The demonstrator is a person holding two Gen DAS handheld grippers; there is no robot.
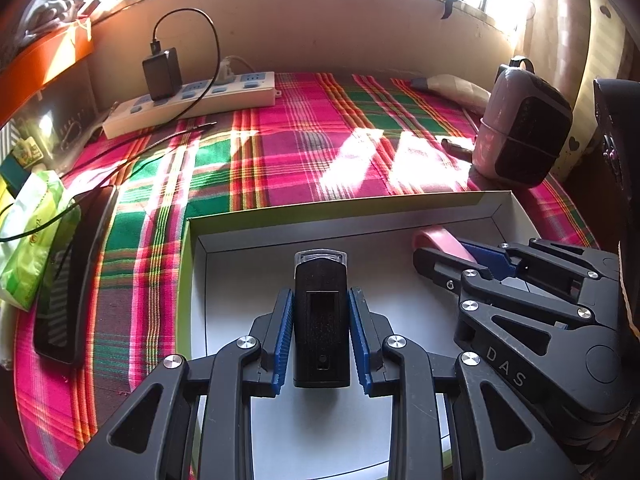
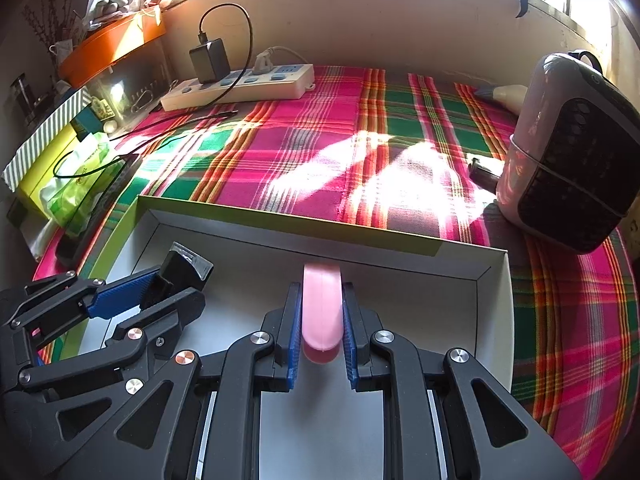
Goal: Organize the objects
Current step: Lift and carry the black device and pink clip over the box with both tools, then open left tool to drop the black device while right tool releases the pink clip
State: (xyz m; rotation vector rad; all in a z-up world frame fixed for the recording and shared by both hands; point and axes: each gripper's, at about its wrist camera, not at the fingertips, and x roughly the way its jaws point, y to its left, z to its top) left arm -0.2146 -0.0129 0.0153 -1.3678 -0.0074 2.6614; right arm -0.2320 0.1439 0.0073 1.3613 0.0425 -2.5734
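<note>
Two items are held over the shallow white cardboard box (image 1: 400, 210): a black rectangular device (image 1: 321, 316) clamped by the left gripper (image 1: 322, 312), a pink oblong plastic piece (image 2: 322, 308) pinched by the right gripper (image 2: 322, 320) fingers.

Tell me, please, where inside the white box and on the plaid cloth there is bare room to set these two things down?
The white box floor is bare beneath both grippers. On the plaid cloth, the sunlit middle between the power strip and the pink-and-black appliance is free. The cloth's left edge is crowded with cables, a dark case and a green packet.
</note>
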